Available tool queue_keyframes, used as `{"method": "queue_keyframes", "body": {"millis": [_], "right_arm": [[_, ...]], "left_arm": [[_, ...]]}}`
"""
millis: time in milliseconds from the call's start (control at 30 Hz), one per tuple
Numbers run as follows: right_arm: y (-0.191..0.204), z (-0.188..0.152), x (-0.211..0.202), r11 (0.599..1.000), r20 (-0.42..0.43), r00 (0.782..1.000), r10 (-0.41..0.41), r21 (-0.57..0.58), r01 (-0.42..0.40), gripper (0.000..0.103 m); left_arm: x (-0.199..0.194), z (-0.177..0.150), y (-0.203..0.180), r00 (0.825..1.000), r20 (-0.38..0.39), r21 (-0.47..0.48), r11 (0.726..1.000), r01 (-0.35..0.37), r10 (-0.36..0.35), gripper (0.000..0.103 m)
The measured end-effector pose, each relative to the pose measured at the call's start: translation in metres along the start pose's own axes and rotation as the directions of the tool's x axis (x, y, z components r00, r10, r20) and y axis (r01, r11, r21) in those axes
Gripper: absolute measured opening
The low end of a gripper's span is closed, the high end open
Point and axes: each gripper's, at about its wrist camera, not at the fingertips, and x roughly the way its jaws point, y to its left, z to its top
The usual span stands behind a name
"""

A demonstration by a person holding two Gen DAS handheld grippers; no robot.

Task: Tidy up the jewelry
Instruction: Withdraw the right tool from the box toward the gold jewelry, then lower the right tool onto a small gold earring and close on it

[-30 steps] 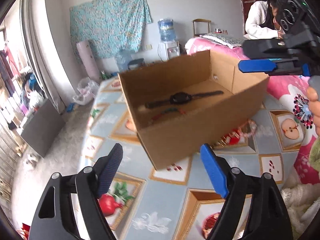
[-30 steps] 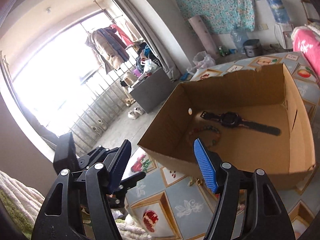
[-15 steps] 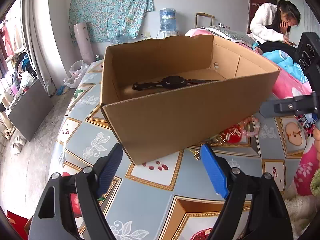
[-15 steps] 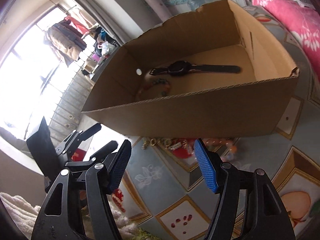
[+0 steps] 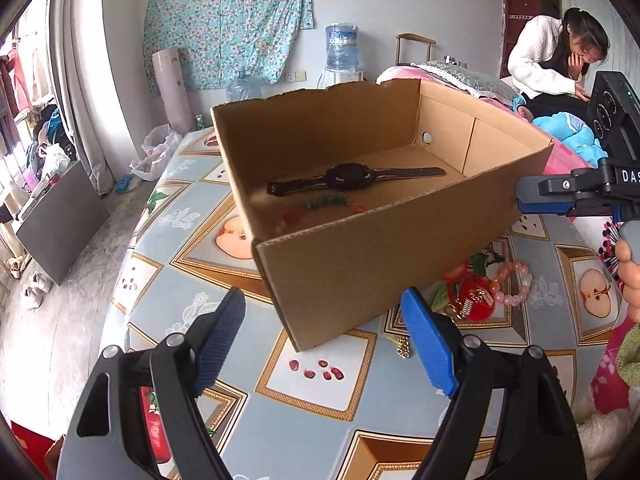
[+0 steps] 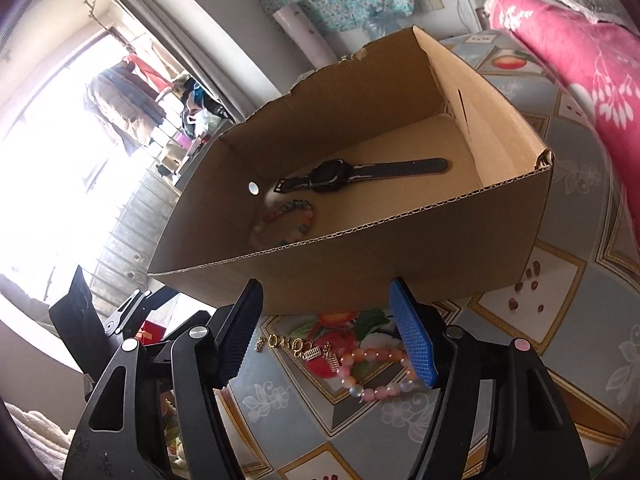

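Note:
An open cardboard box (image 5: 400,264) (image 6: 400,256) stands on the table. Inside lie a black watch (image 5: 354,176) (image 6: 332,176) and a colourful bead bracelet (image 5: 320,205) (image 6: 288,220). On the cloth in front of the box lie a pink bead bracelet (image 5: 514,284) (image 6: 372,372) and a gold chain with charms (image 5: 404,346) (image 6: 296,346). My right gripper (image 6: 326,294) (image 5: 532,200) hangs open just above these two, with nothing between its fingers. My left gripper (image 5: 320,312) is open and empty at the box's near corner.
The table (image 5: 320,384) wears a blue-grey cloth with fruit pictures. A pink floral blanket (image 6: 580,48) borders it on the right. A person in a white top (image 5: 552,60) sits behind. A water dispenser (image 5: 340,52) and a rolled mat (image 5: 172,88) stand by the far wall.
My right gripper has sunk in front of the box, and the pink bracelet and gold chain have come into view under it. The left gripper has dropped slightly and rolled level.

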Motion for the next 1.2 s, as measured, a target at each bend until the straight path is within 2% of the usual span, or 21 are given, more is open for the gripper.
{"method": "queue_keyframes", "body": {"millis": [200,400,500,667,800,900,1033,1200], "right_arm": [[-0.009,-0.017,-0.016,1.0,0.009,1.0,0.004,0.003,-0.004,0.064],[-0.015,-0.046,-0.031,0.999,-0.003,1.0,0.008,0.036,-0.008,0.062],[-0.01,-0.063,-0.033,1.0,-0.023,1.0,-0.002,0.027,0.003,0.059],[0.003,-0.083,-0.03,0.999,-0.051,0.998,-0.047,-0.019,0.046,0.049],[0.015,-0.089,-0.03,0.994,-0.052,0.996,-0.079,-0.077,0.075,0.039],[0.029,-0.086,-0.026,0.989,-0.064,0.995,-0.076,-0.13,0.067,0.033],[0.036,-0.085,-0.013,0.982,-0.112,0.99,-0.091,-0.177,0.071,0.031],[0.033,-0.078,-0.003,0.981,-0.141,0.982,-0.129,-0.162,0.105,0.029]], "left_arm": [[0.001,-0.009,-0.001,0.998,-0.04,-0.003,0.999,0.042,-0.042,0.078],[0.003,-0.025,-0.017,0.993,-0.089,0.03,0.996,0.085,-0.082,0.078],[0.008,-0.031,-0.026,0.989,-0.113,0.045,0.994,0.1,-0.094,0.078],[0.014,-0.038,-0.032,0.986,-0.126,0.042,0.992,0.118,-0.112,0.078],[0.015,-0.041,-0.033,0.989,-0.114,0.056,0.993,0.1,-0.093,0.078],[0.015,-0.042,-0.032,0.99,-0.109,0.059,0.994,0.093,-0.086,0.078],[0.016,-0.045,-0.032,0.991,-0.109,0.07,0.994,0.087,-0.079,0.078],[0.017,-0.047,-0.032,0.991,-0.105,0.073,0.993,0.091,-0.084,0.078]]}}
